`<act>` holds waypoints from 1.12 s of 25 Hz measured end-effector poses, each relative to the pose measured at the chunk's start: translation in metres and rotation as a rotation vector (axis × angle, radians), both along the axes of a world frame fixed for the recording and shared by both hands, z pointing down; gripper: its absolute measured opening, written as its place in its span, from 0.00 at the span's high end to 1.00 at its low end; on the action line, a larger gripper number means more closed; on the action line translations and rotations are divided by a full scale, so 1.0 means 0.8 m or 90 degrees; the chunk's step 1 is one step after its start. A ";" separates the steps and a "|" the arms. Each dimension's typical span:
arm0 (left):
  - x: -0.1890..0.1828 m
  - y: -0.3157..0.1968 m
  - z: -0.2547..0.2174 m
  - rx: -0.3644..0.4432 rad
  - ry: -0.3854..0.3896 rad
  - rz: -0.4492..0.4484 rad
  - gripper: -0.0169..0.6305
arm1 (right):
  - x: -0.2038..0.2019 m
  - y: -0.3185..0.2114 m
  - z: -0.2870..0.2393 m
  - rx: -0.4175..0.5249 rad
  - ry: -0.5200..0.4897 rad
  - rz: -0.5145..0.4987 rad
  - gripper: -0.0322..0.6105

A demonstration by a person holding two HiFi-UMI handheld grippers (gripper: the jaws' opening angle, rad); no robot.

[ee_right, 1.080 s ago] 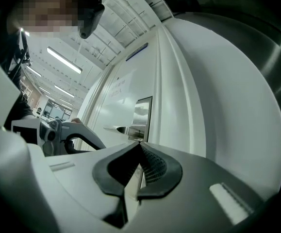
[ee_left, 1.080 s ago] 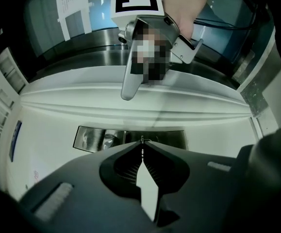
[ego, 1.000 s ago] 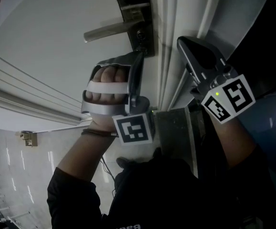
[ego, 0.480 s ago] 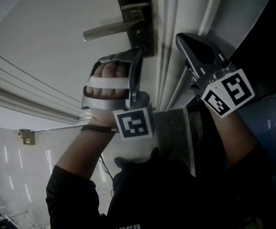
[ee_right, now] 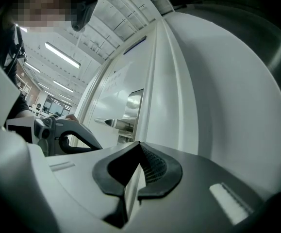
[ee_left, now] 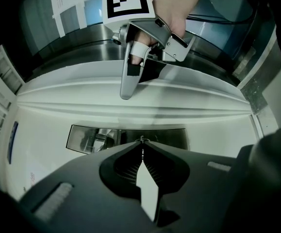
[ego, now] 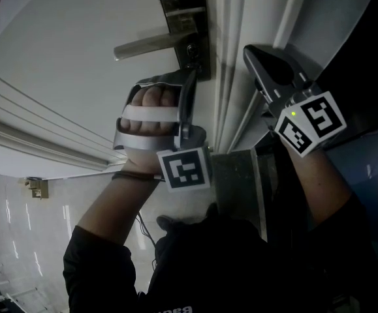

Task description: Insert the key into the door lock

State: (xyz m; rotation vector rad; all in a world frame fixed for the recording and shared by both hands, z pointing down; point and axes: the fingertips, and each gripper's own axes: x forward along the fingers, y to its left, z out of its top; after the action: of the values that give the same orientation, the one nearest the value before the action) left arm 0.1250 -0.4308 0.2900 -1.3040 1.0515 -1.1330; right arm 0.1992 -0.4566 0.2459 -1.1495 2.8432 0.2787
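A dark lock plate (ego: 187,28) with a silver lever handle (ego: 151,42) sits on the white door. My left gripper (ego: 192,69) points up at the plate's lower end, right below the keyhole (ego: 192,48). In the left gripper view it (ee_left: 141,143) is shut on a small metal key (ee_left: 141,140), whose tip just shows in front of the plate (ee_left: 172,137). My right gripper (ego: 256,55) hangs to the right, past the door frame, shut and holding nothing. It also appears high in the left gripper view, right gripper (ee_left: 126,95).
A white door frame (ego: 229,77) with ridged mouldings runs between the two grippers. The lever handle (ee_right: 112,123) juts out to the left of the frame. Tiled floor (ego: 19,233) lies at the lower left. A paper notice (ee_left: 67,8) hangs on a far wall.
My left gripper has crept a little upward toward the lock plate. The right gripper has shifted only slightly.
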 end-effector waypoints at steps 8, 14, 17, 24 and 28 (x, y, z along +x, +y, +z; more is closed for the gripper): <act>0.000 0.000 0.000 0.002 -0.007 0.002 0.93 | -0.002 -0.003 0.001 0.003 0.008 0.004 0.95; 0.000 0.000 0.000 0.004 -0.009 0.000 0.93 | 0.001 -0.003 0.002 -0.001 0.006 0.011 0.95; 0.001 0.000 -0.003 0.003 -0.011 -0.003 0.93 | 0.001 -0.003 0.002 -0.001 0.007 0.013 0.95; 0.001 -0.005 -0.004 -0.003 -0.048 -0.009 0.93 | 0.001 -0.003 0.002 0.000 0.007 0.011 0.95; 0.002 -0.006 -0.002 -0.004 -0.063 -0.008 0.93 | 0.002 -0.003 0.001 -0.001 0.005 0.011 0.95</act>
State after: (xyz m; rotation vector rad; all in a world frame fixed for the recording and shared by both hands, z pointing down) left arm 0.1266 -0.4355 0.2882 -1.2344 0.9854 -1.1997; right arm 0.2005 -0.4590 0.2467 -1.1764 2.8420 0.2825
